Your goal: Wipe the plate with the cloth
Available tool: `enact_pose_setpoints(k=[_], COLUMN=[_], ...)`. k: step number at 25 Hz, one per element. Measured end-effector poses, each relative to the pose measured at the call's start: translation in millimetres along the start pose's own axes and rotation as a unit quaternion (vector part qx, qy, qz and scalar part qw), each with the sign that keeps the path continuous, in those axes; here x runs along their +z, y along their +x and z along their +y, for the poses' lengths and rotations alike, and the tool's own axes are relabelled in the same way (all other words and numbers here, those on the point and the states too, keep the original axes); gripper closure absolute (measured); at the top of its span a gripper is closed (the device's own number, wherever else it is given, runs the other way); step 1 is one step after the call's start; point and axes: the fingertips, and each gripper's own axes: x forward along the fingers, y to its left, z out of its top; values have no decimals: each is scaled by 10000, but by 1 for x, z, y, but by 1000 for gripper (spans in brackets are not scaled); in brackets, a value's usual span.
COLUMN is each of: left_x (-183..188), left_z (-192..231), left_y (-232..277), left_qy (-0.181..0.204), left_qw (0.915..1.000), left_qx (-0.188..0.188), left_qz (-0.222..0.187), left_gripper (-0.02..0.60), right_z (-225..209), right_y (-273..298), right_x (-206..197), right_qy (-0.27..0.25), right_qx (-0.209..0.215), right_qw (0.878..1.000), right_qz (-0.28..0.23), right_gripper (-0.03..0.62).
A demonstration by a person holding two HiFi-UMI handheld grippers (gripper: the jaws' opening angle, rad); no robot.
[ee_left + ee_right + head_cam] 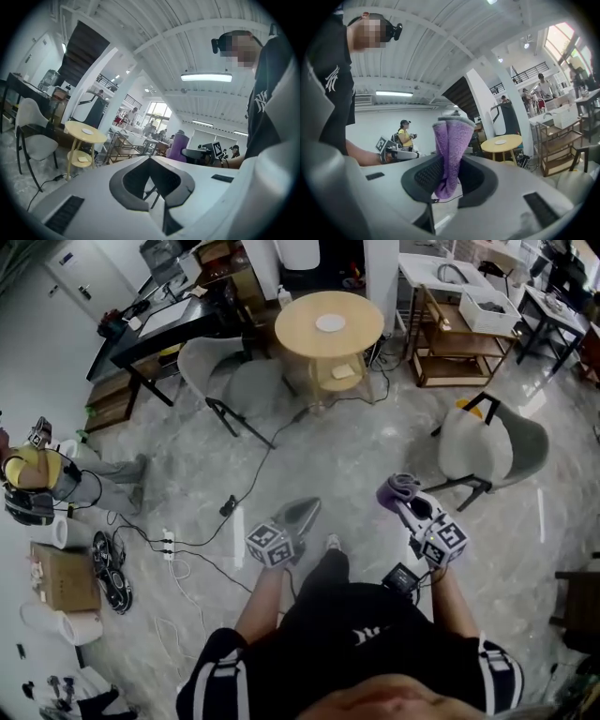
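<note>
Closest, my right tool [449,174] clamps a fuzzy purple cloth [453,138], left tool [152,180] closed empty, with a grey shell chair [223,371] and black cables [249,486] before the round wooden tabletop [361,334] and its white plate [330,323].

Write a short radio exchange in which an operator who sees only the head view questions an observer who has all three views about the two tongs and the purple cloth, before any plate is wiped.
Operator: From above I can't tell whether the left tongs are open or shut.
Observer: The left gripper view shows them shut, with nothing between them.
Operator: Is the purple fuzzy cloth really gripped by the right tongs, or just draped over them?
Observer: Gripped. In the right gripper view it is pinched between the dark pads, and its folded edge stands up above them.
</note>
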Motion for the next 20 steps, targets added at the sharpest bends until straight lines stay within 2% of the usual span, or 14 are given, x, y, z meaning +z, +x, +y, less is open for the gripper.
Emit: enact_pose_setpoints(k=[6,10,16,20], left_x=[70,112,144,163], left_z=[112,175,235,274], left_y=[47,83,148,209], left_qy=[72,148,171,97], left_qw=[9997,9995,9995,9999], left_qx=[-247,-254,-232,-104], left_qz=[18,-109,-149,-90], left_gripper=[566,566,566,566], right_z=[-48,-81,-153,-218], right_y=[112,165,218,260], right_x=[56,88,112,122], right_qy=[-193,-270,-333,-157], right_qx=[-39,-71,-78,193], right_qw=[9997,9996,9994,9996], right_qz=[117,42,69,125], right_gripper=[508,508,508,508])
